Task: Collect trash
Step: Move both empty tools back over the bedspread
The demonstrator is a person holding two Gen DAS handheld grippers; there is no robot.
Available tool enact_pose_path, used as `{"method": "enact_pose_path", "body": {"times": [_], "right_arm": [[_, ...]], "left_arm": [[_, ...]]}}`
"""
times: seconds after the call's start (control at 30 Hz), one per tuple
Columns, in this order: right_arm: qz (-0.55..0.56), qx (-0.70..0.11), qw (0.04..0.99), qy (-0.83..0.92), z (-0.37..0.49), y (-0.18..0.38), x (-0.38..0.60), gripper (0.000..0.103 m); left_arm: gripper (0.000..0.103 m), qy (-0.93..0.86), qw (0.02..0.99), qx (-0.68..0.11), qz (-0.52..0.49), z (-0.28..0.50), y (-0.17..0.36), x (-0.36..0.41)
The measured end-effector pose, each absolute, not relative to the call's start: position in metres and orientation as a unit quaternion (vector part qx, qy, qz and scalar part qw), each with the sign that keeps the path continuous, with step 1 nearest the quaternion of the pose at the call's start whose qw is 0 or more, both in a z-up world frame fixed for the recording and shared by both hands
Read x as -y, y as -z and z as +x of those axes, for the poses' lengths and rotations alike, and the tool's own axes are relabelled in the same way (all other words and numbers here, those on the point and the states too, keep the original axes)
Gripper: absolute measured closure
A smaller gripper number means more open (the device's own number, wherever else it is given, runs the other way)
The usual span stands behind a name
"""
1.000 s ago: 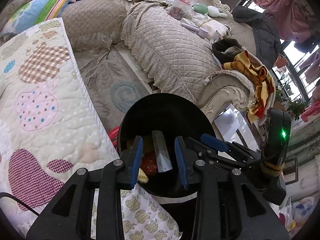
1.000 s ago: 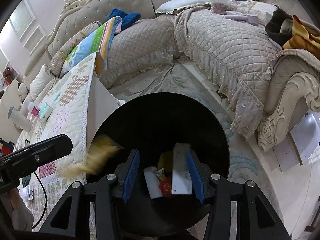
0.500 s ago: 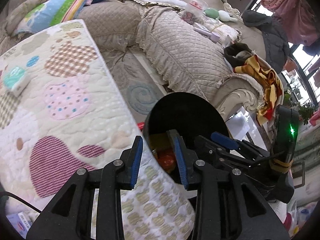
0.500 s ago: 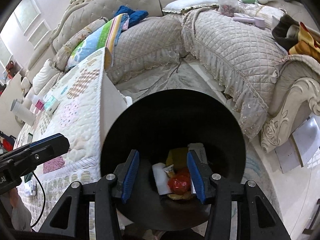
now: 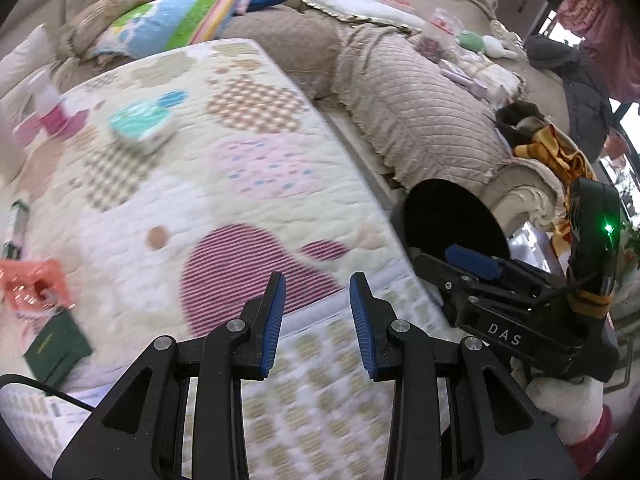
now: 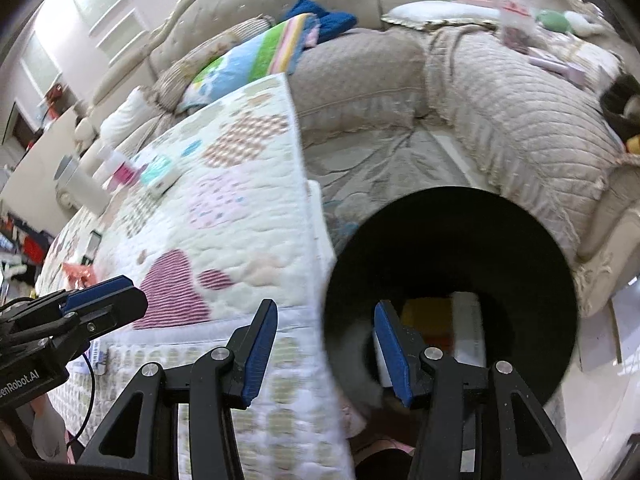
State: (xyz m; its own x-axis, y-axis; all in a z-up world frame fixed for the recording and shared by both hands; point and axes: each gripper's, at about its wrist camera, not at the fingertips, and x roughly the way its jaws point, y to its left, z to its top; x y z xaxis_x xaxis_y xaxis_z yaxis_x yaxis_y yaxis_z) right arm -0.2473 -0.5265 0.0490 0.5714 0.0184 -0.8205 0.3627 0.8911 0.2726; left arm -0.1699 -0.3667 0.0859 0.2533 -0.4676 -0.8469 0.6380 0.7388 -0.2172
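My left gripper is open and empty over the near edge of the quilt-covered table. A crumpled orange-red wrapper and a dark green card lie at the table's left. The black bin stands on the floor past the table's right edge. My right gripper is open and empty, straddling the table edge and the bin rim. Yellow and white trash lies in the bin's bottom. The left gripper's blue-padded finger shows at the left, near the orange wrapper.
A teal packet and a pink bottle stand farther back on the table. A white cylinder stands at its far left. A beige quilted sofa with cushions and clothes wraps around behind, with a patterned rug on the floor between.
Both grippers have swung left, from over the bin's mouth to the quilted table. The bin now lies to the right in both views. A yellow piece seen falling earlier is gone from the air.
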Motion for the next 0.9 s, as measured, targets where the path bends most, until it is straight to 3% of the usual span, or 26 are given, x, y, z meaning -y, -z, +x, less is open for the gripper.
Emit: {"method": "enact_pose_path", "body": {"times": [0.63, 0.73, 0.9], "right_arm": [[0.157, -0.490, 0.857, -0.033, -0.182, -0.049, 0.403, 0.047], [0.144, -0.497, 0.854, -0.060, -0.171, -0.049, 0.379, 0.047], [0.120, -0.510, 0.844, -0.117, -0.165, -0.051, 0.339, 0.047]], "left_arm": [[0.072, 0.216, 0.837, -0.503, 0.010, -0.097, -0.083, 0.154], [0.061, 0.211, 0.838, -0.504, -0.013, -0.085, -0.080, 0.134], [0.060, 0.207, 0.836, -0.508, -0.037, -0.076, -0.076, 0.114]]}}
